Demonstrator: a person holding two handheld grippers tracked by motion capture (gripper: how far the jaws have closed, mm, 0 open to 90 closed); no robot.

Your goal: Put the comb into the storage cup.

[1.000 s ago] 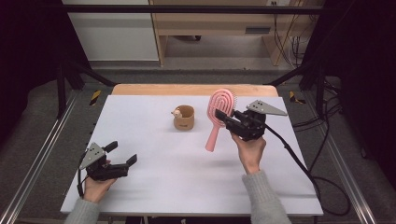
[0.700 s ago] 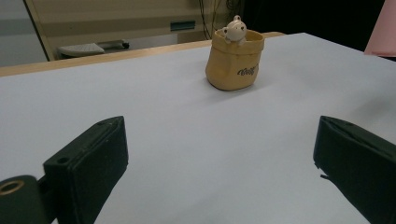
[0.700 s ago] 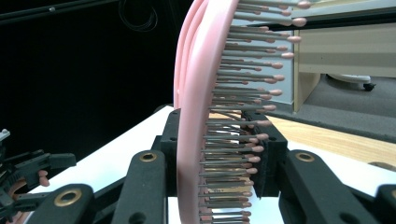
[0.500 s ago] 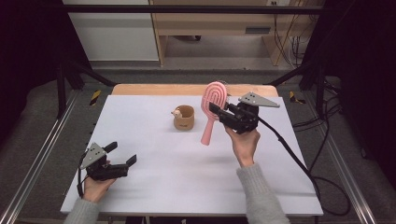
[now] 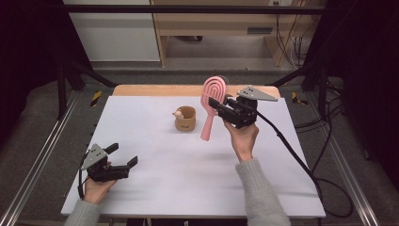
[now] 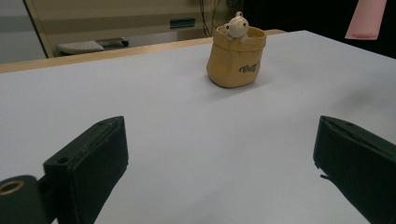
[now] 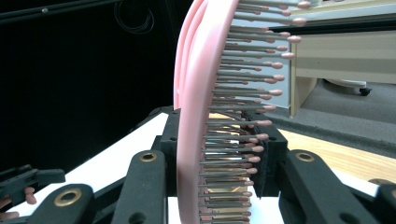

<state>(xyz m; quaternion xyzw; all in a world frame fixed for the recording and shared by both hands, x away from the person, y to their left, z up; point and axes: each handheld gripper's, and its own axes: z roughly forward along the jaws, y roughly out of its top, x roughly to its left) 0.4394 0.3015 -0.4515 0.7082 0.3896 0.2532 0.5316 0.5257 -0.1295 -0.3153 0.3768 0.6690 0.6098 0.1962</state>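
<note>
A pink hairbrush (image 5: 212,94) hangs upright above the white table (image 5: 188,183), head up and handle pointing down. My right gripper (image 5: 217,103) is shut on its head, and the right gripper view shows the brush (image 7: 196,116) edge-on, bristles pressed between the black jaws of that gripper (image 7: 217,154). Just left of the brush handle a tan pouch-shaped cup (image 5: 186,120) with a small bear figure on its rim stands on the table. My left gripper (image 5: 123,155) rests at the front left, open and holding nothing. Its view shows the cup (image 6: 236,58) far ahead and the brush's handle tip (image 6: 366,18).
A wooden strip (image 5: 155,89) runs along the table's far edge, and beyond it stands a wooden bench (image 5: 211,28). Metal frame rails (image 5: 42,155) flank the table. The right gripper's cable (image 5: 291,150) trails across the table's right side.
My right hand has carried the brush left and a little up, nearer the cup, and the brush now stands more upright. The left gripper has stayed put.
</note>
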